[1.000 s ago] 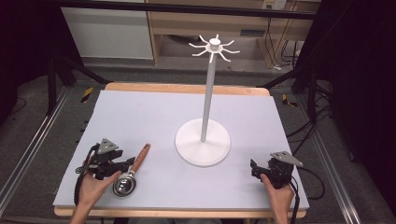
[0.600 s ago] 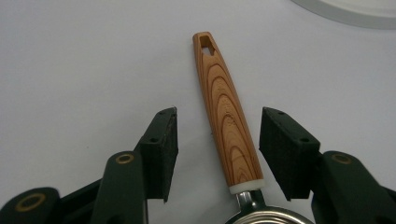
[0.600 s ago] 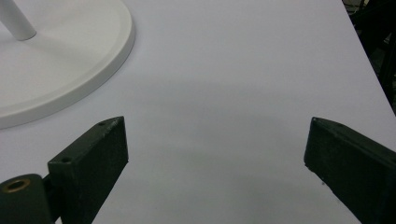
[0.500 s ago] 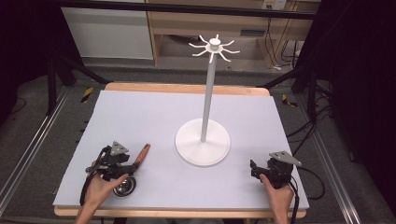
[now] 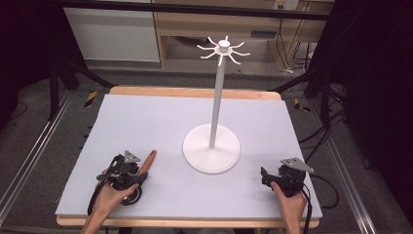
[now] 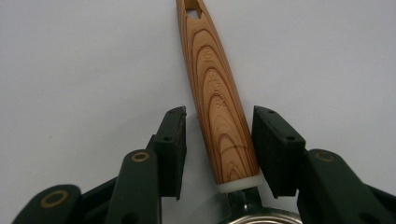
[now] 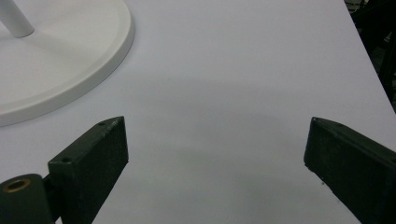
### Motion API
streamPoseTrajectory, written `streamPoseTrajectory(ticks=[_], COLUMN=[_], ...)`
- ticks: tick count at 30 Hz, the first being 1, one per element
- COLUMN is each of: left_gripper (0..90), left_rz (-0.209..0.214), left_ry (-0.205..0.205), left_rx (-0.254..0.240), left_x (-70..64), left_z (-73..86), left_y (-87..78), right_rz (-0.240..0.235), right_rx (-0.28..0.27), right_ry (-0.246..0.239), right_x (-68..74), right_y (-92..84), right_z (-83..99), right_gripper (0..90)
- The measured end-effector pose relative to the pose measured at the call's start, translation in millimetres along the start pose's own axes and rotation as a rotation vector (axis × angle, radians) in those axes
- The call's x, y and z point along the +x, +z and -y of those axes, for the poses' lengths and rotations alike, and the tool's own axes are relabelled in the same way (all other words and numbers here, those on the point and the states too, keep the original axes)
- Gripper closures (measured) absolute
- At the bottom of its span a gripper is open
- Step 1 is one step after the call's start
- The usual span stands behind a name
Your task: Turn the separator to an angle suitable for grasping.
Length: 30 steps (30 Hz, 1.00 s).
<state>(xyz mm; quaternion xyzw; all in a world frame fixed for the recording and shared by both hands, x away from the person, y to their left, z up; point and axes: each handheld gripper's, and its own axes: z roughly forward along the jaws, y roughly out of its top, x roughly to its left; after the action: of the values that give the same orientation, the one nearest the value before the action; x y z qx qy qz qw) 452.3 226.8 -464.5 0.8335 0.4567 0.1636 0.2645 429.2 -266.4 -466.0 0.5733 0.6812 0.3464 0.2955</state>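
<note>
The left gripper (image 6: 217,149) jaws, just closing, straddle the handle (image 6: 215,88) untouching, off-centre; closing may skew it. Right gripper (image 7: 215,154) gapes wide, empty.

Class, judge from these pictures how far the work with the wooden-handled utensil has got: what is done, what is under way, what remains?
Done: the left gripper has its jaws on either side of the utensil's wooden handle.

In hand: those jaws have just been closing; the right pad looks about touching, while a gap shows on the left, so there is no grip yet.

Left: the utensil lies flat on the table. If it is meant for the white hook stand, lifting and hanging remain. The right gripper is open.
</note>
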Motion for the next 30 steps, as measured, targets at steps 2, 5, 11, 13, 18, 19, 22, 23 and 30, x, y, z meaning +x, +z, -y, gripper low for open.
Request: streamPoseTrajectory(ticks=[2,5,11,13,18,19,22,23,30], left_gripper=[58.2,62.3,65.4,66.4,66.4,66.0,62.4,59.8,55.9], left_rz=[0.007,0.009,0.03,0.025,0.014,0.014,0.018,0.016,0.009], left_ry=[0.003,-0.006,-0.022,-0.019,0.005,0.009,0.015,0.012,0.032], left_rx=[0.002,0.005,0.01,0.011,0.026,0.027,0.033,0.031,0.009], left_x=[0.8,1.6,7.7,9.3,7.4,6.9,5.8,5.0,3.7], left_z=[-0.1,0.2,1.9,2.4,1.3,1.1,-0.7,-2.2,-16.6], left_y=[-0.8,-1.6,-4.9,-6.5,-6.6,-6.1,-4.3,-4.5,-11.9], right_rz=[0.0,0.0,0.0,0.0,-0.002,-0.003,-0.007,-0.006,-0.001], right_rx=[0.001,0.002,0.006,0.005,0.008,0.009,0.011,0.012,0.011], right_ry=[0.001,-0.002,0.0,0.0,0.002,0.001,-0.001,-0.003,0.009], right_x=[0.0,-0.1,-0.4,-0.5,0.1,0.2,0.3,0.3,-0.5], right_y=[-0.1,0.0,-0.2,0.0,0.5,0.6,0.8,0.8,0.3], right_z=[0.0,0.1,0.1,0.2,0.3,0.3,0.6,0.7,1.0], right_gripper=[6.8,6.8,6.8,6.8,6.8,6.8,6.8,6.8,6.8])
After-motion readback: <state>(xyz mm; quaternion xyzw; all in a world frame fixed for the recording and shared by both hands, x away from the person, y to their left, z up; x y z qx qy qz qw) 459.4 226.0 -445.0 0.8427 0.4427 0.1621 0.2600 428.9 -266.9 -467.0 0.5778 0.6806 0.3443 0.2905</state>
